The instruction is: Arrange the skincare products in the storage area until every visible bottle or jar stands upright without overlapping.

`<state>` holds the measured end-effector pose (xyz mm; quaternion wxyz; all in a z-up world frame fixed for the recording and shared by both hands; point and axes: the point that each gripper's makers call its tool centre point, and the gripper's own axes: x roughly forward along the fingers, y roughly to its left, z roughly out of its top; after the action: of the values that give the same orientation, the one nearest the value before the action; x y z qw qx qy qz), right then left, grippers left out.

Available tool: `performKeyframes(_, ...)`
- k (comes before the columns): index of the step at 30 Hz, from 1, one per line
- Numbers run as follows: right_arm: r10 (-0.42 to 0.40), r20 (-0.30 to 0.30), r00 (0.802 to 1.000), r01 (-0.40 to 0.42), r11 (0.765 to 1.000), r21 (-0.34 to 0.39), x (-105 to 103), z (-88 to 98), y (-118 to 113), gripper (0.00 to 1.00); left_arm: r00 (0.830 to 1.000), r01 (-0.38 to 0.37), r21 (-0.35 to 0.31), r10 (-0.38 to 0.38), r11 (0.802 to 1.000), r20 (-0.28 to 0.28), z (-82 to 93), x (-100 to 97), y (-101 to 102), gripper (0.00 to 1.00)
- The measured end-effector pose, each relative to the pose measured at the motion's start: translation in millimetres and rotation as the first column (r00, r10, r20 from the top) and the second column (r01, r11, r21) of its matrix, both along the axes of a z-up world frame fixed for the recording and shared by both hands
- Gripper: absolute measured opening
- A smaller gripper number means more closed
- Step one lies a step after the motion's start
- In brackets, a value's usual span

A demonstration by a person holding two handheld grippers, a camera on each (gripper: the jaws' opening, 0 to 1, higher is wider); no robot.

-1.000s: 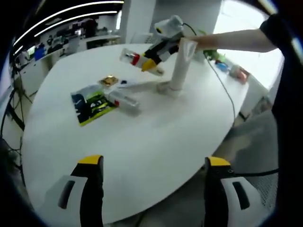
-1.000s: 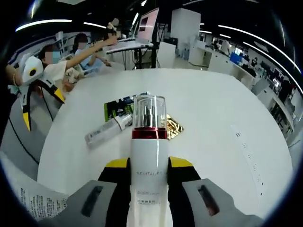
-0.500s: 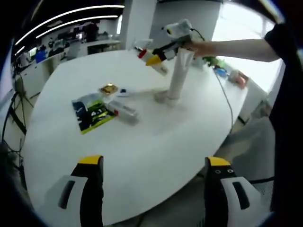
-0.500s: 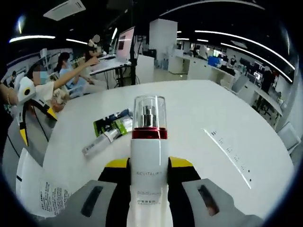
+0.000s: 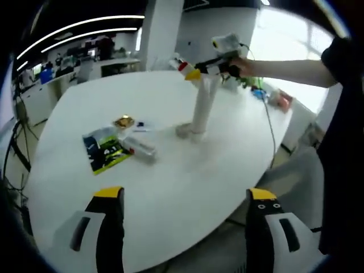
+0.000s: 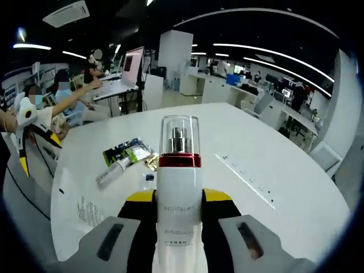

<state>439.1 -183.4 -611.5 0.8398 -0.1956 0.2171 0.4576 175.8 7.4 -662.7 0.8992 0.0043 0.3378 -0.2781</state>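
A: Bottle in transit. The right gripper (image 6: 179, 207) has its two jaws pinching a white pump bottle (image 6: 179, 187) with a red collar and clear cap, carried in the air above a round white table (image 6: 273, 170). My guess is this is the carry step, before the bottle is stood on its base.

B: Where does the bottle sit against the jaws?

A: Dead centre between them, its body rising past the yellow tips, cap pointing away from the camera. In the left gripper view the same bottle (image 5: 185, 66) shows far off, lying roughly level in the air, above a tall white tube (image 5: 201, 108) standing on the table.

B: And the left gripper?

A: The left gripper (image 5: 181, 196) hangs spread wide over the near table edge, holding nothing.

B: What else needs work?

A: A clear bottle (image 5: 140, 147) lies on its side, just beside a green and black packet (image 5: 105, 151). Next, the carried bottle likely needs turning upright and setting down on a bare patch, well apart from the tube.
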Motion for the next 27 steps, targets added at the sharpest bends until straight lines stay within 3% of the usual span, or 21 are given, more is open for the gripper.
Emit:
performKeyframes(14, -0.124, 0.054, 0.991, 0.124, 0.992, 0.014, -51.3, 15.2, -46.4, 0.28, 0.998, 0.046, -0.012, -0.045, 0.999, 0.043, 17.1, -1.0, -15.6, 0.81)
performKeyframes(19, -0.18, 0.078, 0.981, 0.178, 0.984, 0.029, -70.6, 22.7, -63.5, 0.28, 0.997, 0.048, -0.07, -0.044, 0.996, 0.065, 30.1, -0.2, -20.2, 0.81)
performKeyframes(27, -0.238, 0.112, 0.965, 0.232, 0.97, 0.068, -111.1, 39.6, -70.2, 0.28, 0.995, 0.062, -0.105, -0.053, 0.993, 0.084, 51.6, -1.0, -33.7, 0.81)
